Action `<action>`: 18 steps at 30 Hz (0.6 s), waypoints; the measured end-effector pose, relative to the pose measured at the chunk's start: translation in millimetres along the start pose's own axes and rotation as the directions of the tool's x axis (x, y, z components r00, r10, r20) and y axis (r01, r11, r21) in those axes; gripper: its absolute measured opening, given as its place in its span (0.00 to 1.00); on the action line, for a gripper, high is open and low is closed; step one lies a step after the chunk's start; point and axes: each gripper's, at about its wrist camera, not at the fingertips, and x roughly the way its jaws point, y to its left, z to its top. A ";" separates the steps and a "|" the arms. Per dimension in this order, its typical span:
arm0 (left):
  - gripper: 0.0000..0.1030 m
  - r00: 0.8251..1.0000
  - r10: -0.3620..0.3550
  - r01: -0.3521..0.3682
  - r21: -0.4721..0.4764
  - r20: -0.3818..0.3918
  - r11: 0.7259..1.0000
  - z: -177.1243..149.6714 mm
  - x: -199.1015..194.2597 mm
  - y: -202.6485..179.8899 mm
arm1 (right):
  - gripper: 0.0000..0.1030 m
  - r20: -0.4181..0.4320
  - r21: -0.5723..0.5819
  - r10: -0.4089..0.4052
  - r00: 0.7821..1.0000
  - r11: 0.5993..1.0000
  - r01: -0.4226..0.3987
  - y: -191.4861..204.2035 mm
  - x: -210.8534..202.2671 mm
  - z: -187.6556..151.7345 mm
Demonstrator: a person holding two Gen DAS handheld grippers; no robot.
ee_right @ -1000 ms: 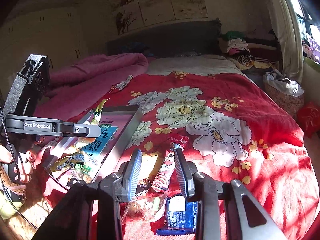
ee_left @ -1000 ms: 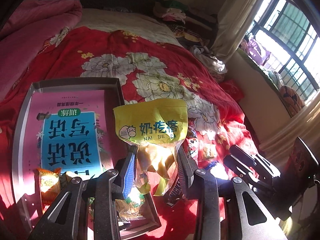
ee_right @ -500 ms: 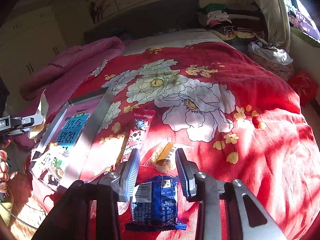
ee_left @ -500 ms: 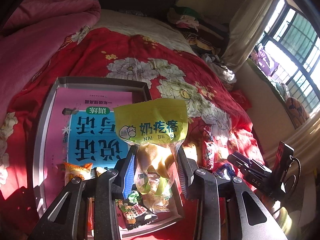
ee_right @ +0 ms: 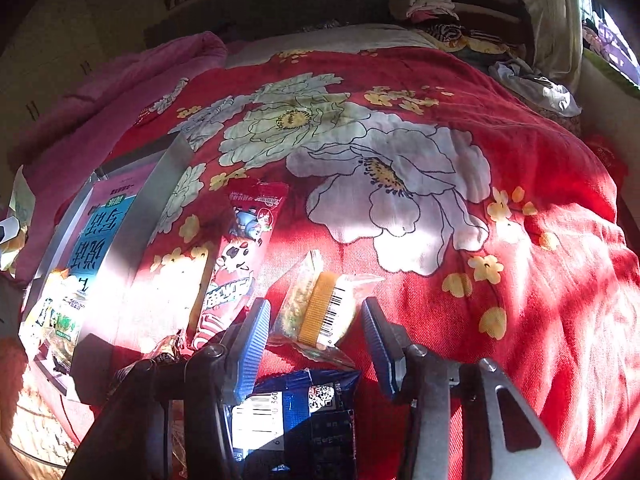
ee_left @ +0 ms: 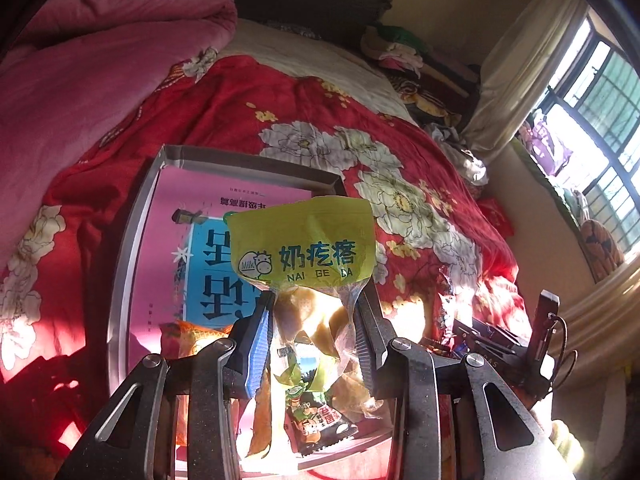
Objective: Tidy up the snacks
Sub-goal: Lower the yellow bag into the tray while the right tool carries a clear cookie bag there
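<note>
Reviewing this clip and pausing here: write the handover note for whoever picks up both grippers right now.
Left gripper: shut on the yellow milk-snack bag, held above the metal tray.
Right gripper: open, around the small clear packet on the red bedspread, not gripping yet.
Done: a few snacks already lie in the tray's near end.
Left: release the yellow bag into the tray, then move the clear packet, the long red packet and the blue packet.

Black hand-held gripper (ee_left: 314, 316) — blue ribbed pads (ee_left: 258, 344), silver screws
</note>
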 end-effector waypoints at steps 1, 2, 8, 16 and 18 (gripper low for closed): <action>0.37 1.000 0.000 0.000 -0.007 0.001 1.000 0.3 -1.0 3.2 | 0.38 0.005 0.005 0.011 1.000 1.000 -0.011 -0.7 -0.4 -0.1; 0.37 1.000 0.001 -0.001 -0.013 0.004 1.000 0.6 -2.3 6.1 | 0.37 0.018 0.019 0.030 0.999 0.999 -0.030 -2.9 -2.7 -0.2; 0.37 1.000 0.012 -0.011 -0.045 0.023 0.999 4.2 -8.9 22.7 | 0.35 0.099 0.039 0.074 0.992 0.996 -0.079 -6.4 -24.5 2.3; 0.37 0.999 0.030 -0.028 -0.069 0.031 0.997 2.1 -18.6 40.5 | 0.35 0.169 0.029 0.169 0.971 0.984 -0.176 17.6 -53.1 10.1; 0.37 0.999 0.035 -0.032 -0.074 0.030 0.997 0.0 -20.2 44.9 | 0.35 0.177 0.003 0.199 0.964 0.979 -0.203 32.3 -58.7 12.6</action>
